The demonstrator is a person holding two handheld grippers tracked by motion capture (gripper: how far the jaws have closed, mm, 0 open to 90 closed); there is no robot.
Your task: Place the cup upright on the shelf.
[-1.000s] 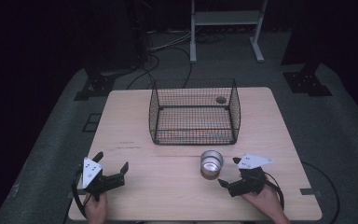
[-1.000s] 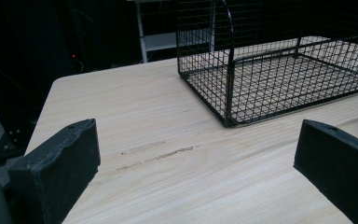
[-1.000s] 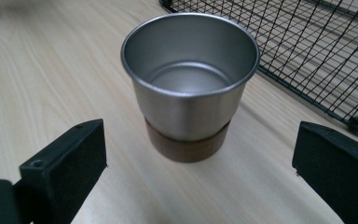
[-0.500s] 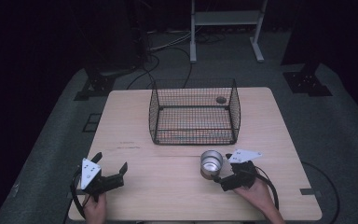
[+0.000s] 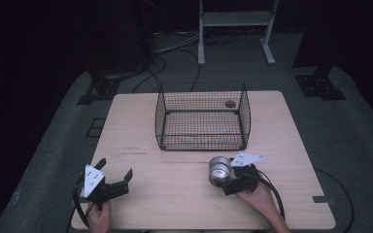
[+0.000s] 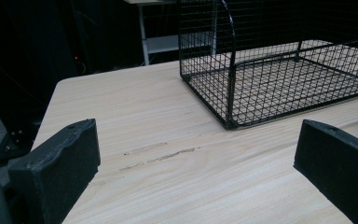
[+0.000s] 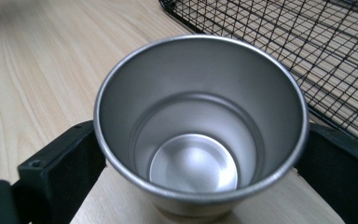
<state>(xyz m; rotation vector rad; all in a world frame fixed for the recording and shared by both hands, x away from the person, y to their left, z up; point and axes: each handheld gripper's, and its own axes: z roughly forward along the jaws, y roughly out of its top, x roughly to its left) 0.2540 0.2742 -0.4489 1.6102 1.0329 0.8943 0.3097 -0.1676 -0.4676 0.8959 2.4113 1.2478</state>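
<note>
High view: the table [image 5: 141, 121] sits lit in a dark room, w/ the black wire basket [image 5: 202, 116] standing on its far middle, empty as far as can be seen. Just in front of the basket's right near corner stands the steel cup [image 5: 219, 170], upright, mouth up, on the table. Vs. a second ago the right tool [image 5: 229, 180] has moved in from the right: then it lay apart from the cup near the table's front right, half a sec ago it was closing in, now its jaws sit either side of the cup. Basket, cup and left tool [image 5: 121, 178] haven't shifted. Right gripper view backs this: cup [image 7: 200, 126] sits between the two black jaws, left jaw against or v. close to the wall, right jaw just beside it; can't tell if they're pressing yet, so grip is not confirmed, jaws about cup-wide. The cup's inside looks empty and its base is on the wood. Left gripper view: left tool's jaws stand wide apart w/ nothing between them, bare table and basket corner [image 6: 228, 123] ahead, so it's idle. Judgement: approach is done, the next step is prob. squeezing shut and lifting, likely toward the basket. The cup's wall is smooth and tapered, so it may slip downward if held lightly.
</note>
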